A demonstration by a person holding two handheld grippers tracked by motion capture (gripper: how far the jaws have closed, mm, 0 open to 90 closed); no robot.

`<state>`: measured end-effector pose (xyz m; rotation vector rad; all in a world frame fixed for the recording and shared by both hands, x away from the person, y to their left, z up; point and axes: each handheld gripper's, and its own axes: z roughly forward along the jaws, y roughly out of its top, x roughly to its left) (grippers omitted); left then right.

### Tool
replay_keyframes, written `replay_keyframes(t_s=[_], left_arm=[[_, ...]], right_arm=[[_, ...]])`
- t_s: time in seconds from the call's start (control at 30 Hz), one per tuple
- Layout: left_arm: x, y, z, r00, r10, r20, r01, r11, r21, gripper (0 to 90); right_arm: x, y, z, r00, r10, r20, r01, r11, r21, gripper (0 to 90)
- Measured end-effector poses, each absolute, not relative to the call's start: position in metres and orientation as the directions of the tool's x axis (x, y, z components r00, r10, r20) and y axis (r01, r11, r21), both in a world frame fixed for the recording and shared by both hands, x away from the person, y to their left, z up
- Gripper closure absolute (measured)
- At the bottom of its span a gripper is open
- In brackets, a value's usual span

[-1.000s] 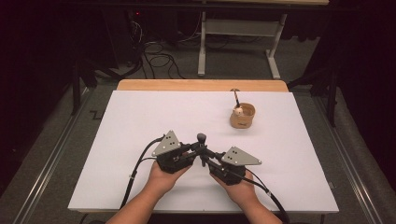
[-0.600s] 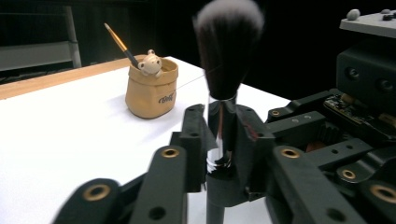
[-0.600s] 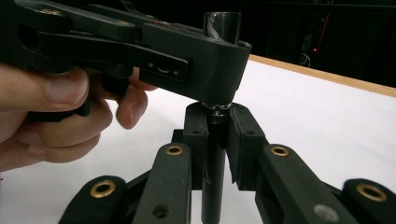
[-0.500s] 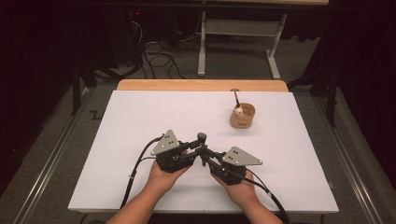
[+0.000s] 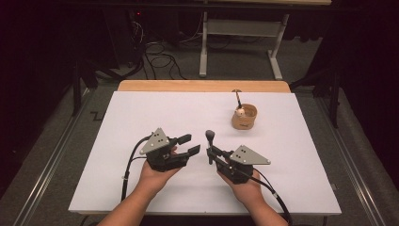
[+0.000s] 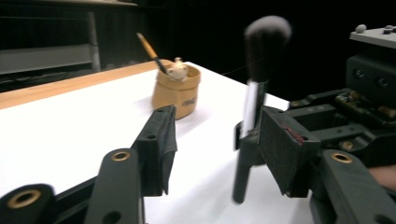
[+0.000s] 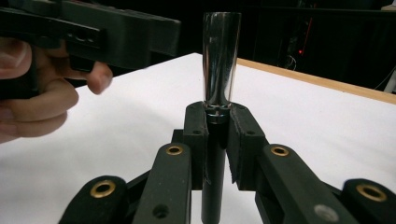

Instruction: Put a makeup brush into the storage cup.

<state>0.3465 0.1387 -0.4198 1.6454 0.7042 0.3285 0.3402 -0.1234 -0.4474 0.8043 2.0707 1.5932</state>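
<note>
The right gripper (image 5: 210, 151) has its fingers (image 7: 194, 135) pressed against the black handle of a makeup brush (image 5: 210, 143), pinching it just below the shiny metal ferrule so the brush stands upright, bristle head up, near the middle of the table (image 5: 141, 113). The left gripper (image 5: 188, 145) sits just beside it at 9 o'clock; its fingers (image 6: 161, 140) have just been opening and now stand spread, touching nothing, with the brush (image 6: 254, 107) off the tip of one finger rather than between the two. In the right gripper view the brush handle (image 7: 215, 154) runs straight up between the two pads, and the hand (image 7: 37, 88) that carries the left gripper shows at 10 o'clock. From the brush, toward 1 o'clock, stands a small tan pot (image 5: 244, 117) with a second, wooden-handled brush (image 5: 238, 96) leaning out of it. The table is covered in white, with a bare wooden strip (image 5: 202, 85) along its far edge. Beyond lies a dark room with grey floor, loose cables (image 5: 155, 49) and the legs of a metal frame (image 5: 242, 33).
</note>
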Motion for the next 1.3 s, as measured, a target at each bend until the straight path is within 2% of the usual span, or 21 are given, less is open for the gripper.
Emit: replay_keyframes(t_s=[0.23,0.4,0.57,0.73,0.83,0.97,1.13,1.3], left_arm=[[0.341,0.167,-0.422,0.719,0.682,-0.131,0.263,-0.092,0.96,37.7],[0.339,0.188,-0.43,0.662,0.739,-0.122,0.28,-0.093,0.956,29.5],[0.335,0.201,-0.436,0.631,0.765,-0.126,0.284,-0.076,0.956,25.7],[0.332,0.208,-0.44,0.608,0.787,-0.101,0.267,-0.083,0.96,19.6],[0.331,0.208,-0.444,0.603,0.796,-0.053,0.247,-0.124,0.961,16.8],[0.331,0.207,-0.446,0.606,0.793,-0.057,0.248,-0.12,0.961,14.7],[0.331,0.206,-0.447,0.587,0.808,-0.055,0.253,-0.119,0.96,4.9],[0.332,0.208,-0.446,0.579,0.813,-0.063,0.261,-0.111,0.959,1.1]], right_arm=[[0.341,-0.13,-0.443,-0.746,0.665,0.034,0.192,0.166,0.967,80.2],[0.341,-0.136,-0.441,-0.735,0.678,0.025,0.186,0.166,0.968,80.2],[0.344,-0.142,-0.439,-0.726,0.687,0.016,0.177,0.165,0.97,80.2],[0.346,-0.146,-0.439,-0.72,0.694,0.021,0.181,0.159,0.971,80.2],[0.347,-0.149,-0.439,-0.711,0.702,0.026,0.188,0.155,0.97,80.2],[0.348,-0.152,-0.439,-0.705,0.708,0.026,0.19,0.154,0.97,80.2],[0.35,-0.157,-0.438,-0.695,0.719,0.022,0.187,0.151,0.971,80.2],[0.351,-0.16,-0.438,-0.688,0.725,0.027,0.189,0.143,0.971,80.2]])
